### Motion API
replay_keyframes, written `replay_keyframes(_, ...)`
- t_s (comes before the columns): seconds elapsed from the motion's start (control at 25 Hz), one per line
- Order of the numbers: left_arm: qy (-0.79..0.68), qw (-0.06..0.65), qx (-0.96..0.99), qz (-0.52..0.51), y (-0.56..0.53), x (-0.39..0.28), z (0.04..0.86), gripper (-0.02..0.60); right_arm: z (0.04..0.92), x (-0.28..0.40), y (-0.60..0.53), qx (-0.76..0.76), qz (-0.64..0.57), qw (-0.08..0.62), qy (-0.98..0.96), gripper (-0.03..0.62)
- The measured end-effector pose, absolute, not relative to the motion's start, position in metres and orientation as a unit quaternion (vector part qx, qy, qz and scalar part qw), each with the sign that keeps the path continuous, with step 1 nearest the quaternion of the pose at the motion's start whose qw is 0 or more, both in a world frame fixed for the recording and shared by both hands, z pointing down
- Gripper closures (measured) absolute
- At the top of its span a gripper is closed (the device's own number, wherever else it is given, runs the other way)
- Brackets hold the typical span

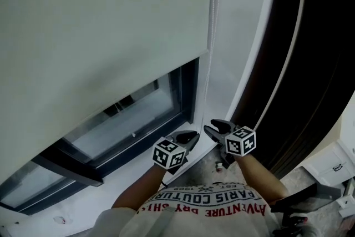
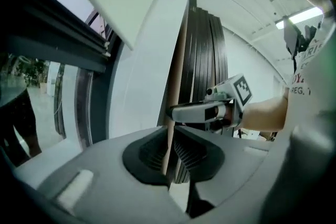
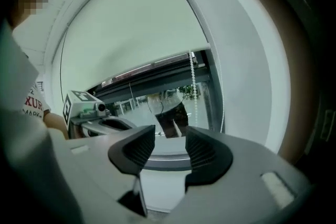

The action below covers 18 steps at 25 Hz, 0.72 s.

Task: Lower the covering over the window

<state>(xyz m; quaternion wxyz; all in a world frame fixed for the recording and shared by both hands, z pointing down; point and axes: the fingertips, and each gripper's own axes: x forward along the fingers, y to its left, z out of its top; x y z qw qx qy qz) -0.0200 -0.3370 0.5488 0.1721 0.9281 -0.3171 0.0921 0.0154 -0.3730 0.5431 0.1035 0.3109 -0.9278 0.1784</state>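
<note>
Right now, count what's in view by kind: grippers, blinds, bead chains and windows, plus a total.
grippers: 2, the left gripper and the right gripper
roller blind: 1
bead chain: 1
window: 1
total: 5

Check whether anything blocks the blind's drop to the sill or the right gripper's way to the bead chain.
Nothing visible does. Below the blind only bare glass and frame show down to the sill. The bead chain hangs free ahead of the right gripper, whose jaws stand open and empty.
</note>
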Motion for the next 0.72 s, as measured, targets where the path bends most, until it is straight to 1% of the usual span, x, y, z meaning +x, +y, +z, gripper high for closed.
replay_keyframes(0.08,-0.311,0.161,0.933,0.078,-0.326,-0.020,0.527,0.577,0.531,0.020,-0.364,0.316,0.167,0.102,-0.928,0.422)
replay_keyframes(0.16,-0.301,0.150,0.940,0.064,-0.305,-0.020,0.502,0.578,0.511,0.020,-0.343,0.316,0.157,0.091,-0.931,0.429)
replay_keyframes(0.24,-0.291,0.138,0.945,0.047,-0.285,-0.019,0.478,0.578,0.490,0.021,-0.322,0.316,0.144,0.080,-0.934,0.495)
replay_keyframes(0.28,-0.288,0.133,0.947,0.040,-0.278,-0.017,0.468,0.578,0.480,0.022,-0.313,0.314,0.137,0.074,-0.936,0.552)
replay_keyframes(0.32,-0.287,0.129,0.949,0.034,-0.272,-0.015,0.459,0.578,0.472,0.023,-0.305,0.310,0.132,0.068,-0.939,0.594)
replay_keyframes(0.48,-0.294,0.122,0.948,0.028,-0.250,-0.003,0.440,0.578,0.451,0.029,-0.268,0.294,0.122,0.052,-0.946,0.595)
replay_keyframes(0.72,-0.290,0.119,0.949,0.021,-0.183,0.034,0.424,0.578,0.441,0.063,-0.186,0.282,0.121,0.052,-0.950,0.594)
